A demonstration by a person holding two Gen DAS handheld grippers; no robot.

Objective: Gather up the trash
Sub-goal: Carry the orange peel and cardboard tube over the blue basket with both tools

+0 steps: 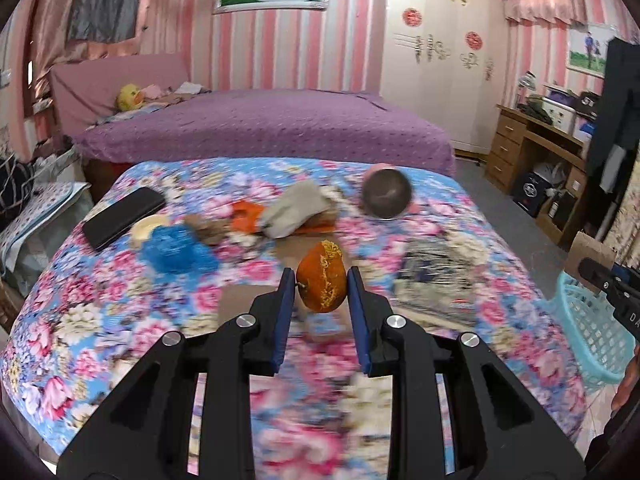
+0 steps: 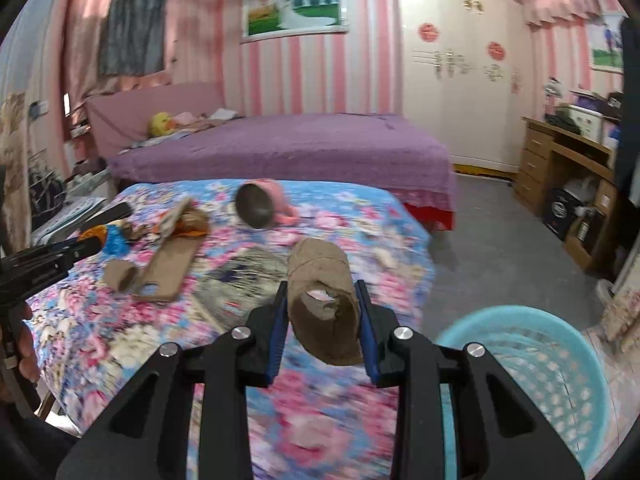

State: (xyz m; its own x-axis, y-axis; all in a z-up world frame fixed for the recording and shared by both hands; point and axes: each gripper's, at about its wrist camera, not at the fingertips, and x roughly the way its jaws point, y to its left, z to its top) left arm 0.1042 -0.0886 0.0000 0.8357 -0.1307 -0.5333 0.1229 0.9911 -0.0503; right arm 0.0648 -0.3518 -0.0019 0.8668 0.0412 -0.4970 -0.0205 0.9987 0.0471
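In the left wrist view my left gripper is shut on a piece of orange peel, held above the floral tablecloth. From the right wrist view, my right gripper is shut on a brown cardboard tube, which hangs over the table's right side. A light blue plastic basket stands low to its right, beside the table. The same basket appears at the right edge of the left wrist view, with the right gripper above it. At the left of the right wrist view is the left gripper, carrying the peel.
Left on the table are a flat cardboard piece, a small cardboard scrap, a crumpled blue wad, more orange peel, grey paper, a plastic wrapper, a metal bowl and a black phone. A purple bed lies behind.
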